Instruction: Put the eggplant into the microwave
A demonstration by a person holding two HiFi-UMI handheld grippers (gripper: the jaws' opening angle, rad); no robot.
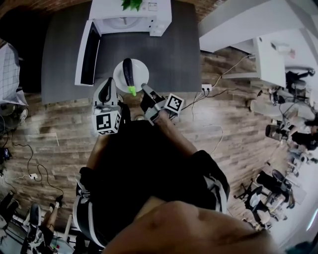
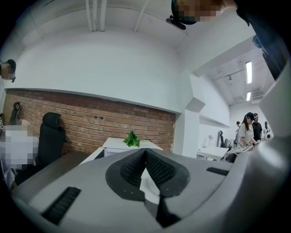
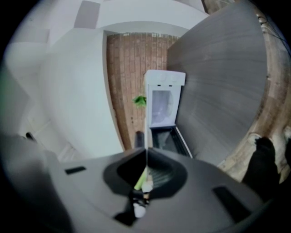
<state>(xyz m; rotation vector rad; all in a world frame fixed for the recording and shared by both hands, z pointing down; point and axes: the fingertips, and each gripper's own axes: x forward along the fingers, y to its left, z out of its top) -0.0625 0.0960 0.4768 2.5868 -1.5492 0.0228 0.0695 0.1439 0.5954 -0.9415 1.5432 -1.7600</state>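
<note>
Head view: the eggplant (image 1: 128,73) is lying on a white plate (image 1: 141,75) before the open microwave (image 1: 149,14), with the left gripper (image 1: 108,82) and right gripper (image 1: 144,88) hovering at the plate's near edge. Left gripper view: its jaws are pressing together, empty. Right gripper view: its jaws are also meeting on nothing, with the eggplant showing beyond them.

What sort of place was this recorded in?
Probably an office or lab with a staged kitchen corner: a microwave on a grey table, a brick wall, desks with office chairs beyond.
</note>
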